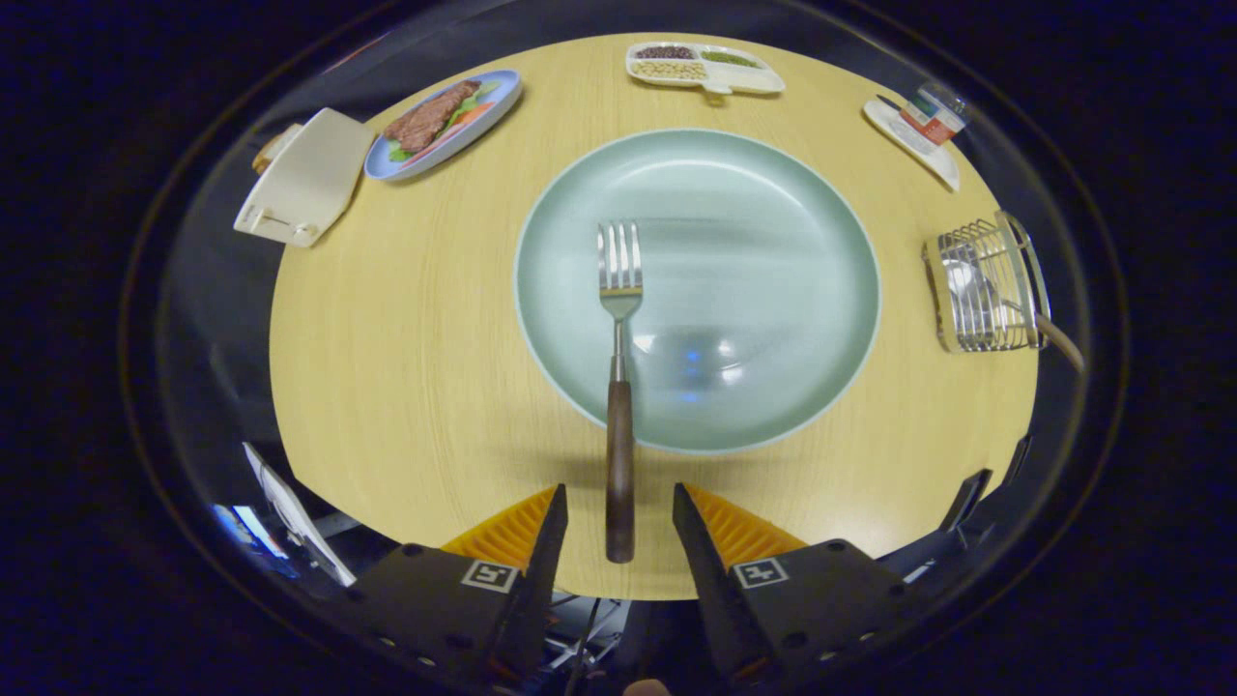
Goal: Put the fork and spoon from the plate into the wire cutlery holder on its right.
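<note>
Gripper view shows the claw (618,503) open astride the fork's (619,387) wooden handle, tines ahead on the plate (773,193); stiff, light, best pinched at that handle.

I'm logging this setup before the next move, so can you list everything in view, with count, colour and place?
table: one, light wood, round, under everything.
plate: one, pale green, centre of the table.
fork: one, silver with a dark brown handle, tines on the plate, handle end between the fingers.
holder: one, silver wire, right of the plate, a spoon inside.
spoon: one, silver, in the holder, handle sticking out.
blue plate: one, with meat and vegetables, far left.
toaster: one, cream, beside the blue plate.
tray: one, white, divided, holding beans, beyond the plate.
dish: one, white, far right, a small container on it.
gripper: one, open, fingers either side of the fork handle, not touching.
</note>
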Demonstrator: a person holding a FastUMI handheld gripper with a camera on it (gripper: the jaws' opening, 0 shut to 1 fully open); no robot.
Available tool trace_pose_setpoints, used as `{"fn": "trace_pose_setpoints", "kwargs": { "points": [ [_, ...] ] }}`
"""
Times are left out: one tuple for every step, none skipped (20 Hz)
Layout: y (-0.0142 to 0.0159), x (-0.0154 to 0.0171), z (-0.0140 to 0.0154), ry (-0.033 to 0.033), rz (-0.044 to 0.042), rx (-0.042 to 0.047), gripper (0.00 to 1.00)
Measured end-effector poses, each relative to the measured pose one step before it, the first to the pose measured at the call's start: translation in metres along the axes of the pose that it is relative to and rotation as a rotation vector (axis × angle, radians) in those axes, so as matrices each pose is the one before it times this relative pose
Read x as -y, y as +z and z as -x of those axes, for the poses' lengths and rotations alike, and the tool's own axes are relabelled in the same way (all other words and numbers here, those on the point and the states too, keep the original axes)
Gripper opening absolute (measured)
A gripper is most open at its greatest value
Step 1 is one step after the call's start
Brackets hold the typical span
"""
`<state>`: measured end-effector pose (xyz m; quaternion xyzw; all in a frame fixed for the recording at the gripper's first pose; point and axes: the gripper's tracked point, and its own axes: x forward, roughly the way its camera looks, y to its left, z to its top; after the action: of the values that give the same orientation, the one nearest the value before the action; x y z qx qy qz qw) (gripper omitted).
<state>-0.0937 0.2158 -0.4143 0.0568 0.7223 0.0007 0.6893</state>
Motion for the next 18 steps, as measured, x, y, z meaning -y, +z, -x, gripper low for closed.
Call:
{"fn": "trace_pose_setpoints", "kwargs": {
  "points": [
    [-0.00043, -0.00044, -0.00310, -0.00200, -0.00175, -0.00119, 0.57],
    [0.00061, 0.00026, -0.00128, -0.00475, 0.00169, 0.00141, 0.47],
    [0.00039, 0.00118, -0.00039, -0.00564, 0.00245, 0.00355, 0.37],
    [0.00135, 0.00036, 0.00056, -0.00167, 0.00304, 0.00135, 0.30],
    [-0.00078, 0.00114, 0.00143, -0.00328, 0.00436, 0.00084, 0.17],
    [0.00091, -0.00015, 0.00209, 0.00404, 0.01047, -0.00035, 0.11],
    [0.00010, 0.00162, -0.00101, -0.00288, 0.01085, 0.00388, 0.11],
    [0.00224, -0.00150, 0.00484, 0.01398, -0.00011, 0.00687, 0.10],
    [-0.00221, 0.00135, 0.00082, 0.00777, 0.00314, -0.00094, 0.01],
    [-0.00030, 0.00105, 0.00351, 0.00746, 0.00292, -0.00030, 0.01],
    [-0.00087, 0.00177, 0.00322, 0.00454, 0.00230, 0.00118, 0.01],
    [0.00019, 0.00115, 0.00394, 0.00769, 0.00081, 0.00302, 0.01],
    [-0.00078, 0.00172, 0.00603, 0.00715, 0.00185, 0.00334, 0.01],
    [0.00064, 0.00260, 0.00740, 0.00714, 0.00032, 0.00479, 0.01],
    [-0.00107, 0.00339, 0.00778, 0.00976, 0.00161, 0.00445, 0.01],
    [0.00049, 0.00310, 0.00866, 0.00969, -0.00008, 0.00543, 0.01],
    [-0.00041, 0.00407, 0.00981, 0.01232, -0.00053, 0.00555, 0.01],
    [0.00125, 0.00435, 0.01281, 0.01337, -0.00191, 0.00681, 0.01]
  ]
}}
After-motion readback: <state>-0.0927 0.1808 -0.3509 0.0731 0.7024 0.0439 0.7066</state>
